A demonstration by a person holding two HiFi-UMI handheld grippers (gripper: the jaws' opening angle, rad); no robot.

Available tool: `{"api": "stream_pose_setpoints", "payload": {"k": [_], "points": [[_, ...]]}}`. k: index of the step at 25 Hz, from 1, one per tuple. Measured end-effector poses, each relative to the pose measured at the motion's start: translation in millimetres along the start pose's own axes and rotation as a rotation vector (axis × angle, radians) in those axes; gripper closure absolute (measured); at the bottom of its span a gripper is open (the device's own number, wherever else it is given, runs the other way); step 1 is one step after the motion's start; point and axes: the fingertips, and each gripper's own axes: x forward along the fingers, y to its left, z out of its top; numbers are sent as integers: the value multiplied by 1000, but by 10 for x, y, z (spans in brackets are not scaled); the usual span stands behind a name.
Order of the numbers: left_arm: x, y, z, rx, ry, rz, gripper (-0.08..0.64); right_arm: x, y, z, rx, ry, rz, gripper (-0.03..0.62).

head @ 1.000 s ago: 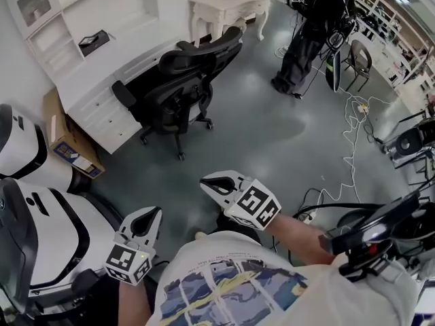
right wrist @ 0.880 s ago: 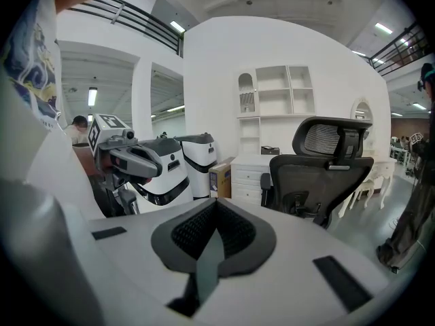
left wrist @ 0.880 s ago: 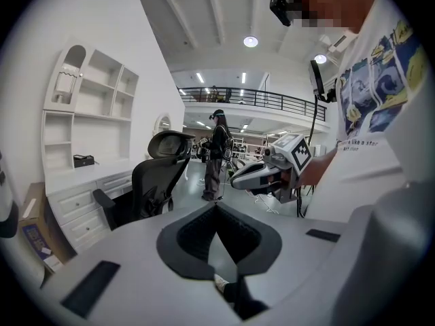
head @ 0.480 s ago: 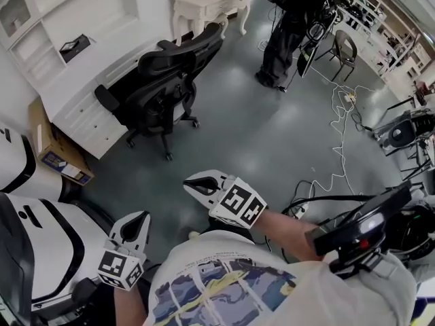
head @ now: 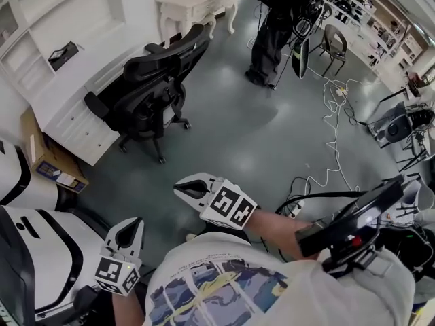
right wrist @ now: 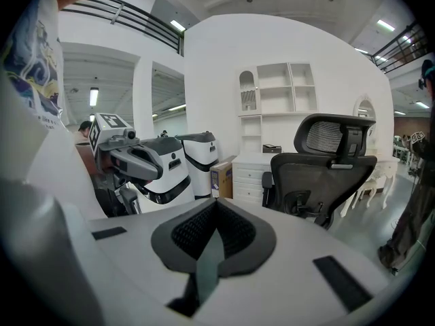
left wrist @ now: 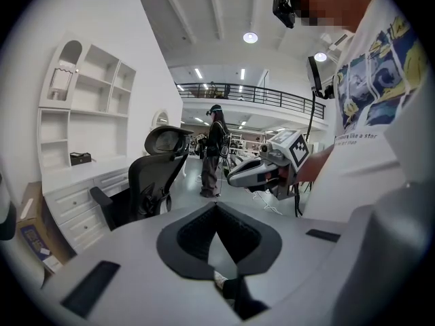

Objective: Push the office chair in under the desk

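Observation:
A black mesh office chair (head: pixel 153 90) stands on the grey floor, its seat partly in front of the white desk (head: pixel 68 87), angled away from it. The chair (left wrist: pixel 153 175) also shows in the left gripper view and, nearer, the chair (right wrist: pixel 326 175) in the right gripper view. My left gripper (head: pixel 129 233) is low at the left, shut and empty. Ahead of my body, my right gripper (head: pixel 190 187) is shut with nothing in it. Both are well short of the chair. Each gripper shows in the other's view: right gripper (left wrist: pixel 234 175), left gripper (right wrist: pixel 129 160).
A person (head: pixel 275 26) in dark clothes stands beyond the chair. A cardboard box (head: pixel 44 161) sits by the desk's left end. White robot bodies (head: pixel 34 243) crowd the left. Cables (head: pixel 333 141) and equipment lie on the floor at right; a white ornate table (head: pixel 197 2) stands behind.
The view has shifted: chair, desk and person slid left and up in the frame. Both grippers sit lower and further left in the frame, still shut.

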Motion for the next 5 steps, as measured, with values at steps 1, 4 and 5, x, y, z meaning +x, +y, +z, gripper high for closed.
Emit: {"api": "stream_pose_setpoints", "payload": {"k": [1, 4, 5], "points": [[3, -9, 6, 1, 1, 1, 546, -14, 12, 14, 7, 2, 5, 568], [22, -38, 17, -1, 3, 2, 546, -55, 11, 7, 17, 7, 10, 568], [31, -49, 19, -2, 4, 2, 546, -67, 2, -7, 16, 9, 9, 567]]}}
